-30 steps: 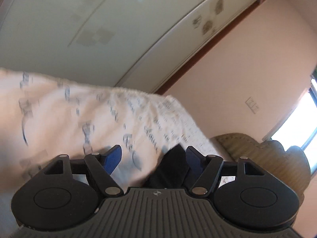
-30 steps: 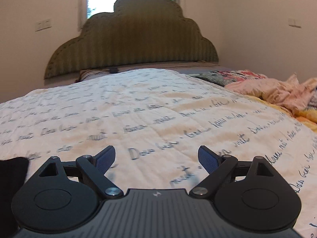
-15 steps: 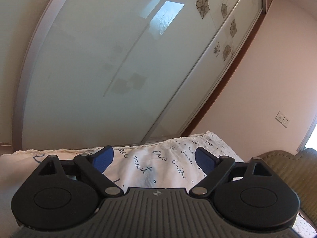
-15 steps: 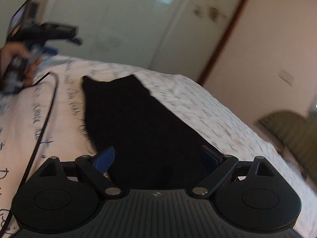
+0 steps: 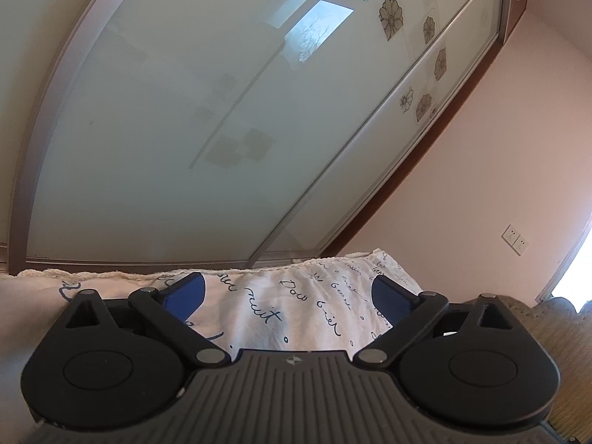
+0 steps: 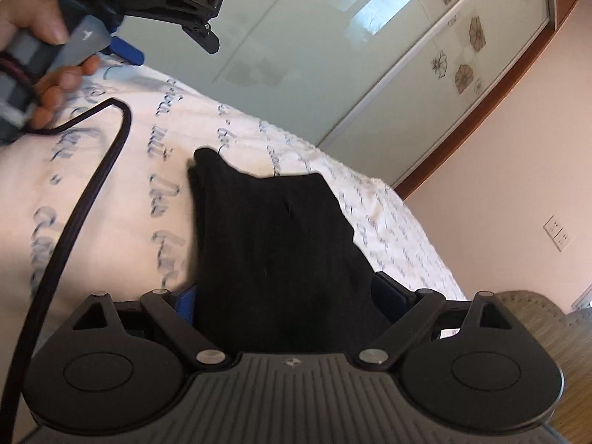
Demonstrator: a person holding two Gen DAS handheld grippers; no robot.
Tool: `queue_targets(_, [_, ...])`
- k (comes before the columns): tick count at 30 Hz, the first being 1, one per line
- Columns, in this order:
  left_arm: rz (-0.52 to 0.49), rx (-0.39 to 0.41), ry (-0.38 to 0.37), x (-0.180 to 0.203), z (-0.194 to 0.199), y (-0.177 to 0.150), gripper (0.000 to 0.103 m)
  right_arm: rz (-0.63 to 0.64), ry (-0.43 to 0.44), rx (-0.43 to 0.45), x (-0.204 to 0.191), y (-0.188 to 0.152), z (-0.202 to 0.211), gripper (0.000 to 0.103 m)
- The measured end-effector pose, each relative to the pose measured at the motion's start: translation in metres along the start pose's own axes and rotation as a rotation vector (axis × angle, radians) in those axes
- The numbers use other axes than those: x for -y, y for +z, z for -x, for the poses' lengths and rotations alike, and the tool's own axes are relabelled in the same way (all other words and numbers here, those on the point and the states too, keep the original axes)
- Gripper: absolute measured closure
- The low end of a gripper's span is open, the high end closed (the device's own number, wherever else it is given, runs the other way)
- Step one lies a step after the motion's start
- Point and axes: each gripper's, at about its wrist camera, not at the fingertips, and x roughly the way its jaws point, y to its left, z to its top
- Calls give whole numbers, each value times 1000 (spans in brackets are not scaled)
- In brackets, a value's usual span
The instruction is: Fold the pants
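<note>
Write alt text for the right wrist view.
Black pants lie on a white bedspread printed with script, their near end between the open fingers of the right claw. At upper left a hand holds the left claw above the bed, its black cable trailing over the spread; mirrored wardrobe doors stand behind.

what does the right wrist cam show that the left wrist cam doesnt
Only the right wrist view shows the black pants lying on the bed, running between the right gripper's spread fingers. It also shows the left gripper held up in the person's left hand, and a black cable trailing across the bedspread.

Only the left wrist view shows the left gripper's own open fingers with nothing between them but bedding; no pants appear there.

Both show the script-printed bedspread, the glass wardrobe doors, the pink wall and its wall socket.
</note>
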Motion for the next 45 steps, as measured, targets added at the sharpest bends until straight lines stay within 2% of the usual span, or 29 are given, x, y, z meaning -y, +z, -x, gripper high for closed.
queue_targets(1, [6,-1,-1,-1,0,0,5,-7,-4,-2,-2,3,-6,12])
queue_targets(2, [12,-1,-3,-2,0,1,5,-16,0,-4,-2,5,-9,22])
queue_targets(3, [18,0,-4,-4,1,0,4,-28,23,-10,-3,6,-11,44])
queue_targets(5, [27,0,-8,-6,1,1,4,-59,76,-32,-5,8,-14,70])
queue_targets(9, [31,-2,-10,-5,1,2,4,-83,59,-11,-10,5,-12,77])
queue_targets(12, [26,-12,-10,-4,1,2,4,-253,101,12,10,3,-9,85])
queue_targets(15, [22,-51,-29,3,1,7,4,-473,155,50,36,-8,-6,86])
queue_targets(17, [27,-106,-60,14,5,8,4,-541,162,60,43,-15,-6,86])
queue_targets(20, [152,-233,-158,29,15,-5,4,-594,155,81,50,-21,-4,86])
queue_targets(21, [192,-276,-162,36,16,-13,4,-609,153,88,52,-22,-3,86])
queue_targets(23, [246,-365,-111,48,15,-29,4,-639,153,99,54,-25,-1,86])
queue_targets(25, [277,-427,-101,60,16,-44,4,-660,156,103,57,-27,-1,86])
queue_targets(28, [254,-439,-119,80,23,-56,4,-669,164,104,59,-27,1,86])
queue_targets(30, [294,-460,-141,87,25,-62,4,-677,170,106,60,-28,0,86])
queue_targets(32, [288,-476,-173,94,22,-64,4,-693,179,109,62,-29,0,86])
queue_targets(34, [285,-494,-143,101,9,-66,4,-704,181,116,63,-30,1,86])
queue_targets(37, [338,-559,-125,103,-23,-73,5,-703,189,121,63,-31,0,86])
queue_targets(39, [315,-599,-118,106,-44,-79,13,-700,206,115,63,-31,-1,86])
queue_targets(40, [296,-595,-143,108,-51,-82,32,-709,204,100,64,-32,-3,84])
queue_targets(41, [269,-589,-147,109,-57,-85,56,-743,220,90,69,-35,-5,76])
queue_targets(44, [206,-601,-96,106,-70,-95,74,-827,289,69,81,-44,-8,45])
queue_targets(45, [209,-596,-98,103,-72,-97,74,-836,289,61,82,-45,-7,41])
